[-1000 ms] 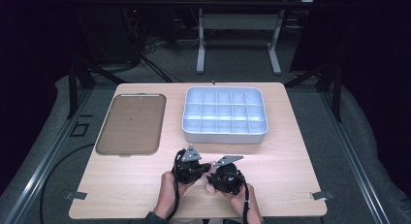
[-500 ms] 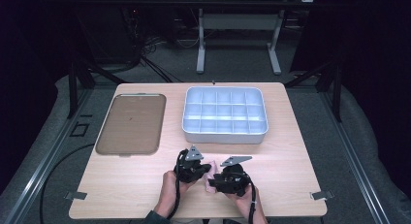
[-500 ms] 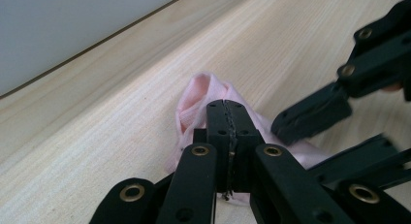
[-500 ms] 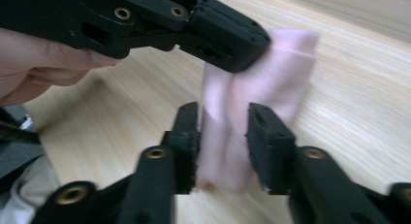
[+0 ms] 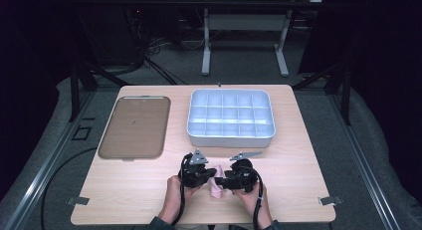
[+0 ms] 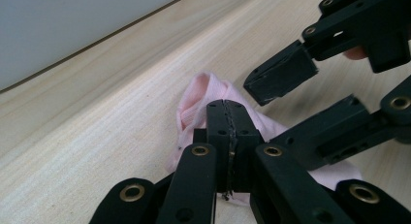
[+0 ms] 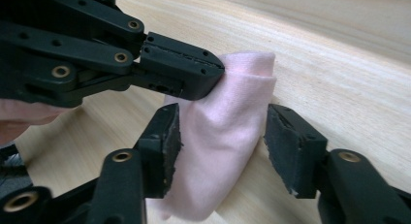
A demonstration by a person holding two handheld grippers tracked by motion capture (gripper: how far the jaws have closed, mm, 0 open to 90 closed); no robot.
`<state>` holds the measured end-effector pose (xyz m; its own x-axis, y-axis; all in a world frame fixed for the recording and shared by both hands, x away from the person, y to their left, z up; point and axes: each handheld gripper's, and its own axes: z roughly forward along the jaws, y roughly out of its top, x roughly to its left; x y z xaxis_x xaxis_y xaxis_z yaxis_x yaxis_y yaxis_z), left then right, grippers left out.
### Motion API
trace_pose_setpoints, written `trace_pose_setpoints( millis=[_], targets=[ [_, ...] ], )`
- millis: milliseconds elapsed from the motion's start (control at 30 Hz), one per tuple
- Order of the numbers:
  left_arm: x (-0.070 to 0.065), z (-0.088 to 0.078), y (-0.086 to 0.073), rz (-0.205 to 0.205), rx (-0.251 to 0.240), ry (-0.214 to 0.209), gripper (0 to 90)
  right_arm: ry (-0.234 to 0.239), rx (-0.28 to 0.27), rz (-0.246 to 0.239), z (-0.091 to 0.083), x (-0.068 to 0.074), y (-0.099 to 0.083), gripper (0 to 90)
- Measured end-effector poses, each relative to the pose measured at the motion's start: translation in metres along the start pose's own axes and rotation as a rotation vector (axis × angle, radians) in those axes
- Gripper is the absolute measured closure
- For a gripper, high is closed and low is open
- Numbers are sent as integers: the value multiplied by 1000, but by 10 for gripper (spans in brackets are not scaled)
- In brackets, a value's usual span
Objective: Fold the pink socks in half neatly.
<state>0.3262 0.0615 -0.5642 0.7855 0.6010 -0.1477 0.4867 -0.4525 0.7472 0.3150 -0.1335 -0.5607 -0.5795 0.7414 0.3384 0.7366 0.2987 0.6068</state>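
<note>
Two grippers meet at the small pink cloth [image 7: 228, 132]: our left gripper [image 6: 228, 132] clamps it, while our right gripper [image 7: 220, 146], just opening around it, should regrip squarely.

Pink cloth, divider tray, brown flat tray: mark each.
pink cloth [image 7: 228, 132], right gripper view, middle of its fold.
divider tray [image 5: 230, 138], high view, near wall.
brown flat tray [image 5: 134, 128], high view, bare centre.
</note>
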Motion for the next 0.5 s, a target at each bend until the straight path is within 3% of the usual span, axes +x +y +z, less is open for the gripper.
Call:
trace_pose_setpoints(
  millis=[233,500],
  targets=[
    [1,0,-2,-4,-6,0,900,-13,9,8,11,2,0,419],
    [2,0,-2,-8,-2,-1,900,-60,36,-42,18,12,0,418]
  ],
)
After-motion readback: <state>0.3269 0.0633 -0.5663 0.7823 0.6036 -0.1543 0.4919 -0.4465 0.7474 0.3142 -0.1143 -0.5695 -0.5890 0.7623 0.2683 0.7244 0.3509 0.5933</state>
